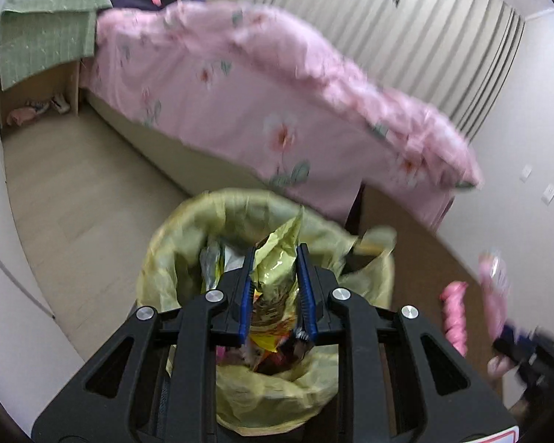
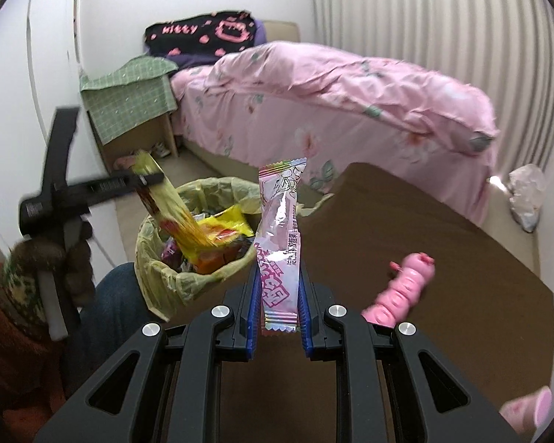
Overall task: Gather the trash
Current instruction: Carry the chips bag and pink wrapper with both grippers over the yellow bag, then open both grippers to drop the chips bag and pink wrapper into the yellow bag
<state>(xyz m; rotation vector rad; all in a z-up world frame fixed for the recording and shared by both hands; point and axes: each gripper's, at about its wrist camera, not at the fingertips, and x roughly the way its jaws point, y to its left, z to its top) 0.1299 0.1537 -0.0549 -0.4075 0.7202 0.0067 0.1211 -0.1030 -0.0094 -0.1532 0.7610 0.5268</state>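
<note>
My left gripper (image 1: 276,258) is shut on a yellow snack wrapper (image 1: 277,258) and holds it over the trash bin (image 1: 173,258) lined with a yellow-green bag. The right wrist view shows that left gripper (image 2: 149,177) with the yellow wrapper (image 2: 173,210) hanging above the bin (image 2: 155,258), which holds several wrappers. My right gripper (image 2: 277,277) is shut on a pink candy wrapper (image 2: 280,221), held upright above the brown table (image 2: 424,221). It appears blurred at the right of the left wrist view (image 1: 493,280).
A pink caterpillar-like toy (image 2: 402,288) lies on the table, right of my right gripper. A bed with a pink floral quilt (image 2: 332,92) stands behind. A bedside stand under green cloth (image 2: 129,107) has litter beneath. A crumpled plastic bag (image 2: 528,195) lies on the floor far right.
</note>
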